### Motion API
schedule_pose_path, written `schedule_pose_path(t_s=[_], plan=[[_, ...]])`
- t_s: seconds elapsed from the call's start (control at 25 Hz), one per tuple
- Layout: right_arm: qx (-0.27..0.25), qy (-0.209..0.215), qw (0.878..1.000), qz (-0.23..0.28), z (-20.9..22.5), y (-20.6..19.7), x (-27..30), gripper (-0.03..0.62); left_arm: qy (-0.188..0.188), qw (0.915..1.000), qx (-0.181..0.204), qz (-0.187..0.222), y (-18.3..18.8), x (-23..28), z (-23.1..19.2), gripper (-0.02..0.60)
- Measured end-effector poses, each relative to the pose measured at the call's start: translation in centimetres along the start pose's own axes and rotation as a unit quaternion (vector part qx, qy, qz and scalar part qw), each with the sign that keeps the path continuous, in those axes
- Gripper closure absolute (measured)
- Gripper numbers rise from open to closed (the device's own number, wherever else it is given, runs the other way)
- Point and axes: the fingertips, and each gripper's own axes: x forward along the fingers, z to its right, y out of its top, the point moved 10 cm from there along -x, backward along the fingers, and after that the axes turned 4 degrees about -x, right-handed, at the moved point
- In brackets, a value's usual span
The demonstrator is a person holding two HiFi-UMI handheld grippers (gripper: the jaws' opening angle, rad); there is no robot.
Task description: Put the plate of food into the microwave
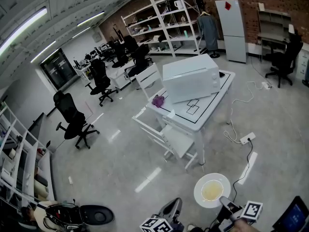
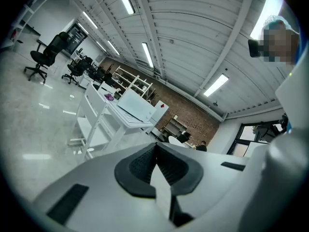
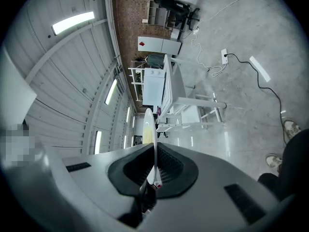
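Note:
A white plate with yellowish food on it hangs low in the head view, over the floor. My right gripper is shut on its near rim. In the right gripper view the plate shows edge-on, pinched between the jaws of my right gripper. The white microwave stands with its door closed on a white table well ahead; it also appears far off as the microwave in the left gripper view. My left gripper is shut with nothing in it, and my left gripper sits at the bottom edge.
A white chair stands at the table's near side and a purple thing lies on the table by the microwave. Cables and a power strip run over the floor to the right. Black office chairs stand left. Shelving lines the back.

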Motion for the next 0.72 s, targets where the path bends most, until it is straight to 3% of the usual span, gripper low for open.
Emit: schedule_pose_path(t_s=[0.72], plan=[[0.006, 0.006, 1.0, 0.003, 2.4, 8.6, -3.9, 0.585, 0.007, 0.9999, 0.011, 0.005, -3.8, 6.9, 5.6, 0.578]])
